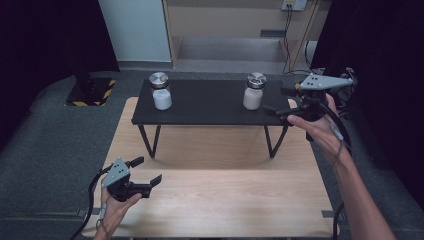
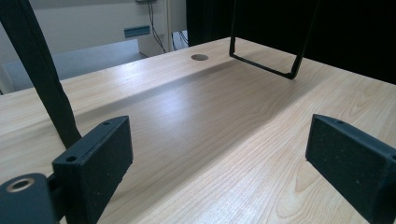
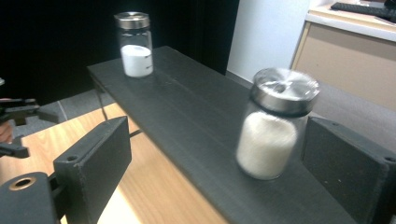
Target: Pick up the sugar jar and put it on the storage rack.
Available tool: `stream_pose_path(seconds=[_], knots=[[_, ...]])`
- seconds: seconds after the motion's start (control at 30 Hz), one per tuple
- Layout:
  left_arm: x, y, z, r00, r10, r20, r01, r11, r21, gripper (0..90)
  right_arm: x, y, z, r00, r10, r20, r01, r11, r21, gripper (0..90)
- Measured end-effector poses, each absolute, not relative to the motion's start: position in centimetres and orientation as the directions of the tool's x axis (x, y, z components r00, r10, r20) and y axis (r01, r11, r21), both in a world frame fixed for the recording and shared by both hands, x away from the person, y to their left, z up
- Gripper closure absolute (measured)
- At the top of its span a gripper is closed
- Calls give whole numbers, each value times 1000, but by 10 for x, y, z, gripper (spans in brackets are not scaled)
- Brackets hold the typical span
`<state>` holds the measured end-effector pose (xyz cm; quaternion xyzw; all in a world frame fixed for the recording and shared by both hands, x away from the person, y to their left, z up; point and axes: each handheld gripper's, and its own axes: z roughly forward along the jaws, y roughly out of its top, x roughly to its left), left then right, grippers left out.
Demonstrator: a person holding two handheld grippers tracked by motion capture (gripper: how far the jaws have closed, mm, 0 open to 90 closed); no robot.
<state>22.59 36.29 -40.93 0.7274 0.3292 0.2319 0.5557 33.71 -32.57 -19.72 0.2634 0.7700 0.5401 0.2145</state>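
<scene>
no readable text, label, brand or number in any view, only yellow-and-black hazard striping on the dark stand base [image 1: 92,91] at ten o'clock on the floor, bearing no letters

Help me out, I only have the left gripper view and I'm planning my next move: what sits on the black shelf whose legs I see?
Observer: Two glass jars of white powder with metal lids stand on the black shelf: the left jar and the right jar, far apart.
Operator: Where is the right gripper?
Observer: The right gripper is held at the shelf's right end, its fingers spread on either side of the right jar, not touching it.
Operator: And my own gripper, seen from above?
Observer: The left gripper is open low over the wooden table, near its front left corner, well short of the shelf.
</scene>
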Motion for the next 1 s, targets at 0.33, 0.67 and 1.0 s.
stream_pose_path(seconds=[0.33,0.67,1.0], knots=[[226,361,-409,676,737,-26,224,-171,959,64,297,-326,-243,-751,660,-16,183,231,956,79],[226,360,-409,678,735,-22,224,-178,958,63,276,-326,-294,-733,681,2,200,212,957,75],[226,359,-409,680,733,-19,223,-182,958,63,257,-315,-341,-704,708,-59,169,247,954,93]])
